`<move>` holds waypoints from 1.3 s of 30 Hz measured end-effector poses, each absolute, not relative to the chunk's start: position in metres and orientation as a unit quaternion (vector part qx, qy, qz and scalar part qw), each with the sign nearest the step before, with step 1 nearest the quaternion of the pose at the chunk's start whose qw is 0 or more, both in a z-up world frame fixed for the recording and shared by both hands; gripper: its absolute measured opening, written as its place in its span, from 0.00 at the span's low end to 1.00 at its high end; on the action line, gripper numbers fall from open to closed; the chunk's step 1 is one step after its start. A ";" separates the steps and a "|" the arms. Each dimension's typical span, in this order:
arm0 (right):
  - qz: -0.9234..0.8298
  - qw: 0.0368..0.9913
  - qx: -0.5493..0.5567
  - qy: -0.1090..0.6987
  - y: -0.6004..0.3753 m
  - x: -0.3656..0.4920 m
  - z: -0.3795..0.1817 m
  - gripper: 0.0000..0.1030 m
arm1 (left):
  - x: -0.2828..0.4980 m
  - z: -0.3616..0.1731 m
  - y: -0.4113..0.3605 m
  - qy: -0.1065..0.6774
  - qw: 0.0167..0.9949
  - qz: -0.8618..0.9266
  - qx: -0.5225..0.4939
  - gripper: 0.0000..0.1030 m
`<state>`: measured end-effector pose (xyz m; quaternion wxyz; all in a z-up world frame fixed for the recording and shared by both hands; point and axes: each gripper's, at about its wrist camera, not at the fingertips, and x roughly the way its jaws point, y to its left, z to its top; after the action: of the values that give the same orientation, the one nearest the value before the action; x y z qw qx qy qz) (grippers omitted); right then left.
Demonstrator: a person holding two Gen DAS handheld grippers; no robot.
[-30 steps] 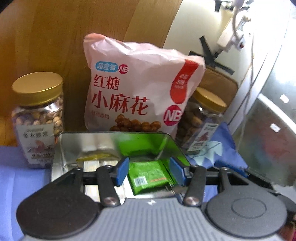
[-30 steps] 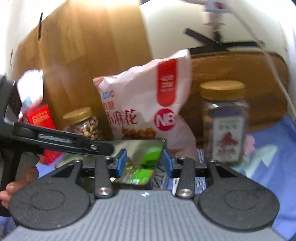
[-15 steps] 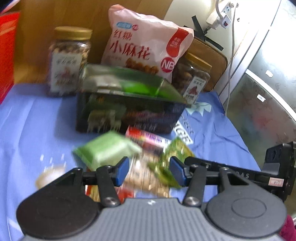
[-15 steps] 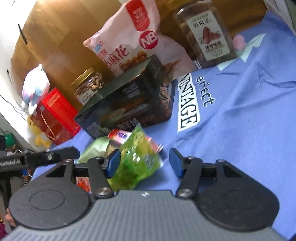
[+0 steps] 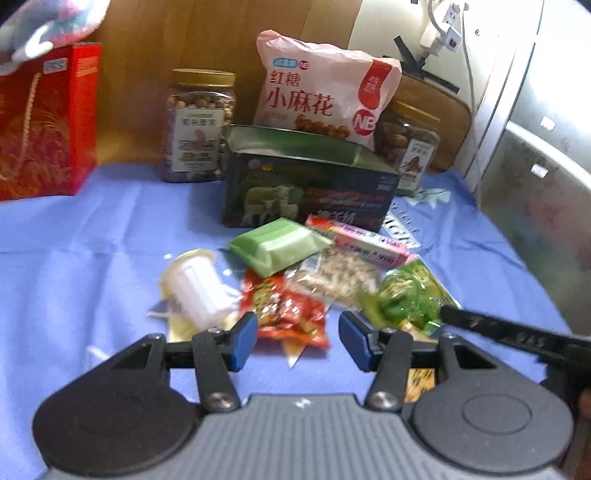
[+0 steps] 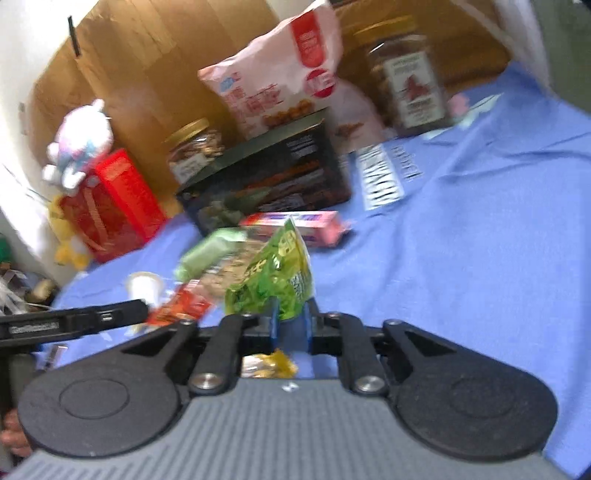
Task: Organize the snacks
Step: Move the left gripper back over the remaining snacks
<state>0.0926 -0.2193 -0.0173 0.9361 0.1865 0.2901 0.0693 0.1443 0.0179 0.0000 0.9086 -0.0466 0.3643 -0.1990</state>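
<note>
Wooden panel [image 5: 155,40] behind, white wall [image 5: 380,22] alongside

Blue printed cloth [image 5: 92,236], plush toy [image 6: 79,142] (atop the red box), wooden board [image 5: 177,33], white power strip [image 5: 445,27]

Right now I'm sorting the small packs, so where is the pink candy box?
In the left wrist view the pink candy box lies on the blue cloth just before the dark tin, right of the green packet.

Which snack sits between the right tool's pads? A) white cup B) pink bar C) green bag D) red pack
C: in the right wrist view the green bag sits between the closing pads of the right tool.
</note>
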 end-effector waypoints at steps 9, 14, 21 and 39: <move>0.062 0.948 0.171 0.262 -0.202 0.041 -0.008 0.30 | 0.115 -0.002 0.021 0.356 0.923 -0.141 -0.017 0.56; 0.073 0.946 0.162 0.273 -0.181 0.021 -0.015 0.38 | 0.102 -0.002 0.020 0.349 0.930 -0.114 -0.001 0.56; 0.104 0.933 0.167 0.302 -0.171 0.013 -0.031 0.38 | 0.090 -0.002 0.022 0.341 0.937 -0.080 0.018 0.59; 0.118 0.934 0.172 0.289 -0.173 0.005 -0.037 0.40 | 0.090 -0.010 0.020 0.337 0.940 -0.036 0.049 0.59</move>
<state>0.0050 -0.1733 -0.0367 0.9344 0.1725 0.2886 0.1176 0.0902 0.0199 -0.0096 0.9395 0.0492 0.3371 -0.0355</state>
